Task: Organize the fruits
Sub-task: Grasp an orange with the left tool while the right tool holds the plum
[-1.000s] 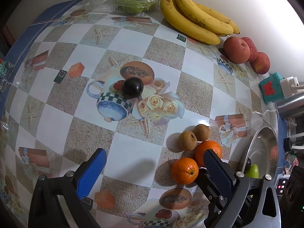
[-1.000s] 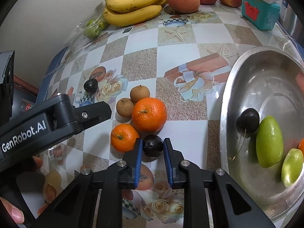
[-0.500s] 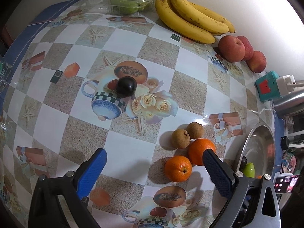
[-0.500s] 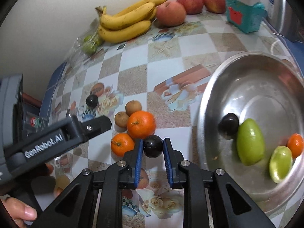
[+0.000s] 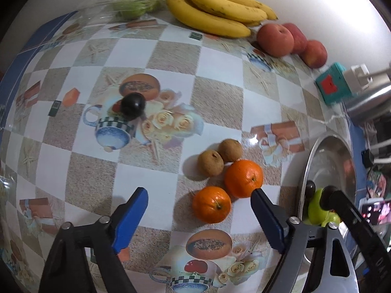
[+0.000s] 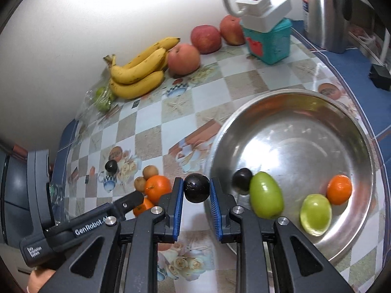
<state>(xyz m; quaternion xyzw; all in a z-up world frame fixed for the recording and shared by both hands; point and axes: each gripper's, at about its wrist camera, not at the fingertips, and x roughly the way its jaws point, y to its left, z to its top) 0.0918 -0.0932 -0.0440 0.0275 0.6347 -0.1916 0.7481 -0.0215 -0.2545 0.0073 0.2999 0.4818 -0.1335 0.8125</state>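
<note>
My right gripper [image 6: 196, 193] is shut on a dark plum [image 6: 196, 188] and holds it in the air just left of the steel bowl's rim [image 6: 215, 146]. The bowl holds another dark plum [image 6: 242, 178], two green fruits [image 6: 266, 195] and a small orange [image 6: 339, 189]. My left gripper [image 5: 199, 202] is open and empty, low over the table, with two oranges [image 5: 211, 207] between its fingers. Two brown fruits [image 5: 210, 162] lie just beyond. A third dark plum [image 5: 133, 105] sits on the table at mid-left.
Bananas [image 5: 215, 7], three peaches [image 5: 275, 39] and a bag of green fruits [image 5: 129, 2] line the back wall. A teal box with a white plug [image 6: 268, 39] and a steel kettle [image 6: 325, 12] stand at the back right.
My right gripper has lifted the dark plum off the table and carried it right, up to the bowl's rim. My left gripper has drifted slightly towards the oranges.
</note>
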